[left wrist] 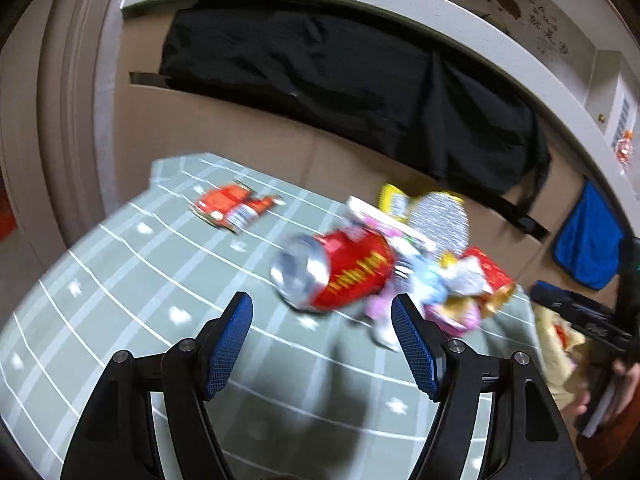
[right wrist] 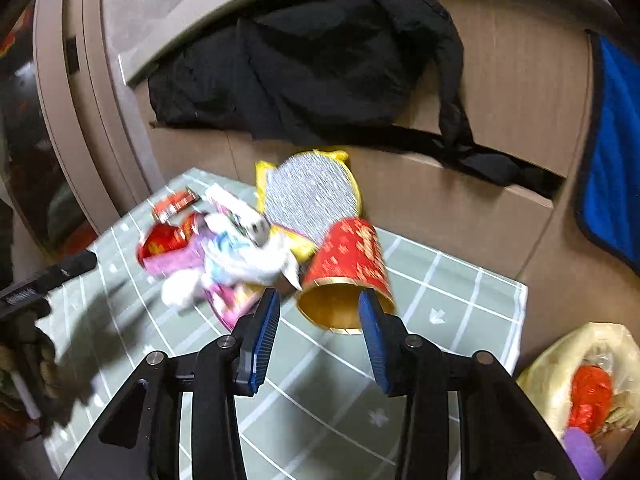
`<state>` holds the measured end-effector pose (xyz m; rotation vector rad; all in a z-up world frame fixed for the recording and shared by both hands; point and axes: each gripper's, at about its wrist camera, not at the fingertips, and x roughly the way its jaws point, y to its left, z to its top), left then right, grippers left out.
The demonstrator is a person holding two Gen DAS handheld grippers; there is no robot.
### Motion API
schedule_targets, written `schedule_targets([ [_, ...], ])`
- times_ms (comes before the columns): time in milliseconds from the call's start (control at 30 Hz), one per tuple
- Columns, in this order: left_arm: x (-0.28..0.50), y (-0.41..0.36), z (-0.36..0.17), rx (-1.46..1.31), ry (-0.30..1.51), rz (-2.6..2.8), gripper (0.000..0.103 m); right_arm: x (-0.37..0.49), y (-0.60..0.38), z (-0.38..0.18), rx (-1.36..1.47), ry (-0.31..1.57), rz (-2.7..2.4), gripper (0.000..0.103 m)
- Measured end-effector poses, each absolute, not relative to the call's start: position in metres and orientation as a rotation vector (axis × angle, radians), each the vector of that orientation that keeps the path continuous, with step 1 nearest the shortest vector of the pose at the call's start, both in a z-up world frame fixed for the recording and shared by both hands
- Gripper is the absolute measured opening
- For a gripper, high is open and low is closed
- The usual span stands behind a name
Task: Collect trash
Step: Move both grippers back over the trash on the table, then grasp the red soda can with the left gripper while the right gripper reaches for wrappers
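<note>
A pile of trash lies on a green checked tablecloth (left wrist: 120, 300). In the left wrist view a red drink can (left wrist: 336, 276) lies on its side just beyond my open, empty left gripper (left wrist: 322, 312). A flattened red wrapper (left wrist: 232, 208) lies apart at the far left. In the right wrist view my open, empty right gripper (right wrist: 320, 308) sits just in front of a red paper cup (right wrist: 348, 268) lying on its side, mouth toward me. Pink and white wrappers (right wrist: 232, 264) and a yellow, silver-lined bag (right wrist: 310, 196) lie behind and to the left.
A yellowish trash bag (right wrist: 580, 384) with rubbish in it hangs off the table's right edge. A cardboard wall (right wrist: 500, 120) draped with black cloth (right wrist: 320, 64) stands behind the table. A blue cloth (right wrist: 612, 152) hangs at the right.
</note>
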<state>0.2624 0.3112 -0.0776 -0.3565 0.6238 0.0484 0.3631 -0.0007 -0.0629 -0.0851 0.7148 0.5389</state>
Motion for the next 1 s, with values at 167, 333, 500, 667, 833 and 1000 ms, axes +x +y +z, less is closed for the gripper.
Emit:
schedule_targets([
  [167,0.315,0.36,-0.074,-0.387,0.619,0.078,0.072,0.358,0.004,-0.058,-0.116,0.675,0.545,0.039],
  [333,0.391,0.386,-0.093,-0.293,0.703,0.098,0.072,0.361,-0.004,-0.061,-0.091,0.702,0.554,0.039],
  [500,0.439,0.425,-0.124,-0.362,0.816,0.158,0.072,0.366,-0.012,-0.062,-0.103,0.719,0.542,0.039],
  [667,0.444,0.425,-0.132,-0.366,0.851,0.171,0.071,0.372,-0.019,-0.063,-0.082,0.727,0.535,0.039],
  [833,0.435,0.402,-0.132,-0.29,0.872,0.175,0.055,0.376,0.0,-0.059,-0.077,0.722,0.582,0.039],
  [1000,0.404,0.392,-0.131,-0.321,0.888,0.117,0.011,0.373,0.051,-0.043,-0.128,0.709,0.705,0.04],
])
